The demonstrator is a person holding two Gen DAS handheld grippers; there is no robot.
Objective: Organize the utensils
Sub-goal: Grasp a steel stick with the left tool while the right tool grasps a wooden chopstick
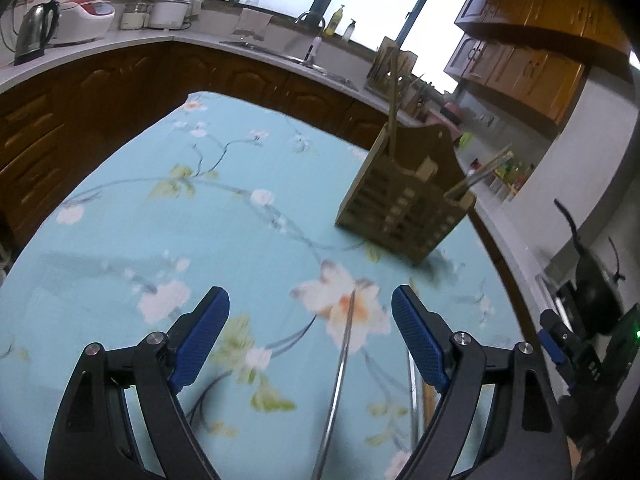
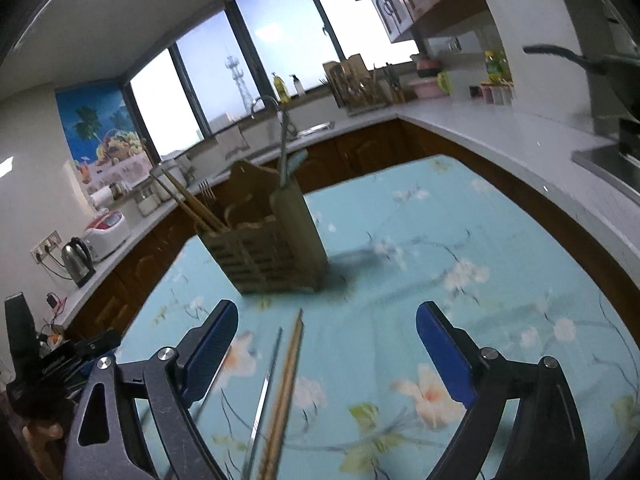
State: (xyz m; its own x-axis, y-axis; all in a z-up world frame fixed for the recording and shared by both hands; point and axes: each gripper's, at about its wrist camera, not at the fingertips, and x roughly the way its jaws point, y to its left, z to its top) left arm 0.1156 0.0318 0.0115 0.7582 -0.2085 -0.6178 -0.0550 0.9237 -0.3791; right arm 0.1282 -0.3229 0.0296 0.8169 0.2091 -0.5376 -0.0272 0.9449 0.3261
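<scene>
A wooden utensil holder [image 1: 404, 200] stands on the floral blue tablecloth [image 1: 200, 216]; in the right wrist view the holder [image 2: 272, 248] has chopsticks [image 2: 192, 204], a fork and a tall utensil in it. My left gripper [image 1: 310, 312] is open and empty above a metal chopstick [image 1: 340, 368] lying on the cloth. My right gripper [image 2: 326, 328] is open and empty; a wooden chopstick [image 2: 286, 384] and a metal chopstick [image 2: 266, 388] lie on the cloth between its fingers, nearer the left one.
Wooden cabinets and a white counter [image 1: 120, 40] ring the table, with a kettle [image 1: 34, 32], rice cooker [image 1: 84, 20], sink [image 1: 276, 50] and dish rack [image 2: 360, 84]. The other gripper [image 1: 576, 352] shows at the right edge.
</scene>
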